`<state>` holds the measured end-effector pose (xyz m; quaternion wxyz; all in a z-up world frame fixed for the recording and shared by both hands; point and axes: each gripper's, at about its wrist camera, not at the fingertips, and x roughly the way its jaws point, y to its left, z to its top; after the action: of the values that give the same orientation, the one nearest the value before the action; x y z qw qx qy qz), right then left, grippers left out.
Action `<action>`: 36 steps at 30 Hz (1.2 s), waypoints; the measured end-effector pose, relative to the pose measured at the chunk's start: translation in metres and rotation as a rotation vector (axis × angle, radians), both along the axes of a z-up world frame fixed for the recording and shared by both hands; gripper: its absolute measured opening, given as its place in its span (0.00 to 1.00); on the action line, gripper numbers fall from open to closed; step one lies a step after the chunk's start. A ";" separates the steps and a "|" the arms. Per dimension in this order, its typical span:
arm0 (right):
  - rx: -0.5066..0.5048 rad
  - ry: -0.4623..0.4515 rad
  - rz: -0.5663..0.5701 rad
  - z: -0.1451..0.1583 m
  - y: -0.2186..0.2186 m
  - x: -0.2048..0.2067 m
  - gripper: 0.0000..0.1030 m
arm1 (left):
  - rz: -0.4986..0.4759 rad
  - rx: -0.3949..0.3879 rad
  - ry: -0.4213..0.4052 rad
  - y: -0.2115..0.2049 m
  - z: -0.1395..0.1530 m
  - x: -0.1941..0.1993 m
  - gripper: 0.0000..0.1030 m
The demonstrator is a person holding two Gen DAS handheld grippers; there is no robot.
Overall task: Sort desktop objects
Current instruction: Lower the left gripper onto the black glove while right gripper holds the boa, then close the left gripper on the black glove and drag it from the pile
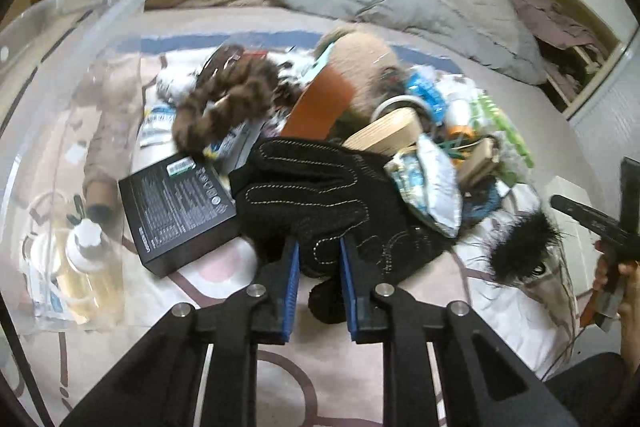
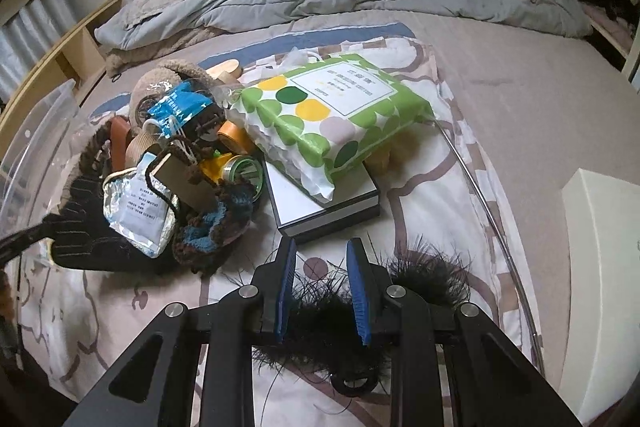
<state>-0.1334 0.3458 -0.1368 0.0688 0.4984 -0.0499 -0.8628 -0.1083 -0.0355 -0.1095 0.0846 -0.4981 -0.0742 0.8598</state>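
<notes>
Left gripper (image 1: 319, 251) clamped on glove (image 1: 316, 195) cuff: soft, light, floppy; right gripper (image 2: 321, 259) straddles feathery black tuft (image 2: 320, 327), grip uncertain.

Packet (image 2: 332, 115) on box (image 2: 320, 203), glove (image 2: 92, 239) left, feathers (image 2: 328, 323) in front

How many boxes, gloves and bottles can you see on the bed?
Boxes: 2, a black box and a white box with black sides
Gloves: 1, the black glove in the left tongs
Bottles: 1, the clear bottle
Total: 4
</notes>
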 end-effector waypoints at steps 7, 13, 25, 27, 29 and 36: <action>0.002 0.013 0.003 0.005 -0.005 0.001 0.25 | -0.069 -0.087 0.101 0.020 0.024 0.020 0.09; 0.007 0.017 0.000 0.007 -0.008 0.002 0.25 | -0.114 -0.118 0.164 0.030 0.037 0.033 0.08; 0.023 0.033 0.000 0.013 -0.016 0.003 0.25 | -0.147 -0.071 0.335 0.035 0.090 0.065 0.01; 0.030 0.031 0.003 0.013 -0.018 0.003 0.25 | -0.144 -0.082 0.425 0.033 0.110 0.077 0.01; 0.034 0.029 0.004 0.012 -0.019 0.004 0.25 | -0.143 -0.077 0.486 0.032 0.126 0.087 0.01; 0.035 0.029 0.006 0.013 -0.021 0.004 0.25 | -0.212 -0.171 0.513 0.046 0.127 0.096 0.01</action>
<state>-0.1293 0.3249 -0.1241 0.0635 0.4871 -0.0323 -0.8704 -0.0120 0.0109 0.0178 0.1474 -0.2745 0.0749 0.9473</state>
